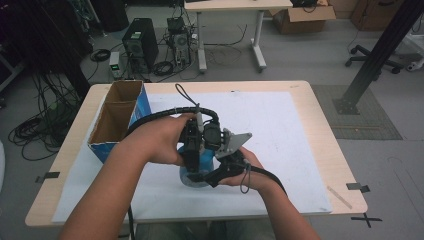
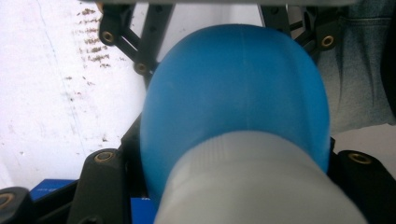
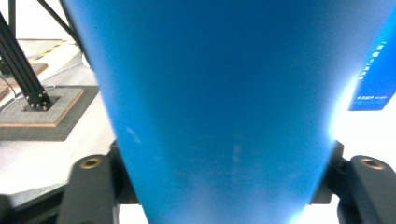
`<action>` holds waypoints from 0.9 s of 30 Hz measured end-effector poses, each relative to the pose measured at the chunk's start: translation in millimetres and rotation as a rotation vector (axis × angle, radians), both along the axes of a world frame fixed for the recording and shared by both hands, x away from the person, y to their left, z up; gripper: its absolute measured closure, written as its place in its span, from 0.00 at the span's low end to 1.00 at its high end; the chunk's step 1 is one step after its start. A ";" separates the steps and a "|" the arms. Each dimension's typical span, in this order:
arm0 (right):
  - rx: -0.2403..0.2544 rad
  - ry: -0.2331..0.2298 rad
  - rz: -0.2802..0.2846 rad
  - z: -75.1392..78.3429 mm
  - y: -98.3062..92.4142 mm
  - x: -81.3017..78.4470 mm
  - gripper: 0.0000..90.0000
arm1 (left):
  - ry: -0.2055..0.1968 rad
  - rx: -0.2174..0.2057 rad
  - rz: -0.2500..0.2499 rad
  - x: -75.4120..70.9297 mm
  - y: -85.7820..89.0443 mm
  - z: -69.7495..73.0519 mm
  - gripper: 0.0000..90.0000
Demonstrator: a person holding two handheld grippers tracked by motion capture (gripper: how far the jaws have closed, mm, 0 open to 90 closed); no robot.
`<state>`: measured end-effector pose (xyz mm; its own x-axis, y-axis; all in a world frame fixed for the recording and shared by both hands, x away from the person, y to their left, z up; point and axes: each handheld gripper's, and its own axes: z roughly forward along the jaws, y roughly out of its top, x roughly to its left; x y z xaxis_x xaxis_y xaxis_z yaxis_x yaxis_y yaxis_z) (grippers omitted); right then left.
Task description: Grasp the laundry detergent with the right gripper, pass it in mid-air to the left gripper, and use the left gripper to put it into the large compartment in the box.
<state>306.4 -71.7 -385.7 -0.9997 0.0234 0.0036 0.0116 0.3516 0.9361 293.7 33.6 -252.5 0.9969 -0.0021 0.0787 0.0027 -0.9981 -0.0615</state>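
One blue bottle (image 1: 200, 167) on white sheet (image 1: 280, 130); left gripper (image 1: 192, 150) clamped on it; right gripper (image 1: 220, 175) straddling it, grip unclear.

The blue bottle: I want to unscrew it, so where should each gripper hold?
Left gripper from above on the white cap, which is ribbed and narrower; right gripper from the side across the blue bottle, whose wide body braces it.

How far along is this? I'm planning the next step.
Done: the blue bottle is outside the cardboard box, over the white mat. In hand: the left gripper is clamped at its white cap, and the right gripper brackets its body. Left: the cap is on, so any opening remains.
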 end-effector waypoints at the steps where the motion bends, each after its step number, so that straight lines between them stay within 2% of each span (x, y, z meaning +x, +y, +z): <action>1: 0.002 0.005 -0.001 0.4 -1.1 0.2 0.32 | -0.002 -0.002 -0.001 -0.1 -0.1 0.4 0.44; 4: 0.010 0.005 -0.003 0.6 -3.4 1.0 0.28 | -0.007 -0.004 -0.002 0.4 0.3 1.7 0.44; 5: 0.007 0.014 -0.009 0.3 -4.9 1.4 0.23 | -0.006 -0.005 0.000 0.4 0.4 1.9 0.44; 8: 0.002 0.022 -0.018 -0.2 -6.8 1.8 0.18 | -0.004 -0.017 0.000 1.5 1.3 3.7 0.44; 10: 0.001 0.032 -0.033 0.1 -10.9 2.6 0.10 | -0.004 -0.018 0.002 2.5 2.1 6.0 0.44; 13: -0.006 0.033 -0.040 0.1 -13.8 3.6 0.07 | -0.007 -0.019 0.004 3.3 2.5 7.4 0.44; 14: -0.013 0.050 -0.059 0.6 -18.2 5.4 0.01 | -0.011 -0.018 0.001 4.3 2.9 8.6 0.44; 18: -0.008 0.068 -0.061 4.5 -27.2 7.5 0.00 | -0.011 -0.013 0.011 6.7 3.1 9.4 0.44; 22: -0.012 0.062 -0.066 8.5 -33.2 8.4 0.00 | -0.002 -0.014 0.011 7.9 3.4 9.2 0.44; 24: -0.011 0.059 -0.073 12.6 -40.5 10.1 0.01 | -0.013 -0.014 -0.003 7.3 4.6 9.6 0.44; 27: -0.009 0.053 -0.081 15.1 -46.9 11.2 0.00 | -0.023 -0.016 0.003 8.4 6.2 11.6 0.44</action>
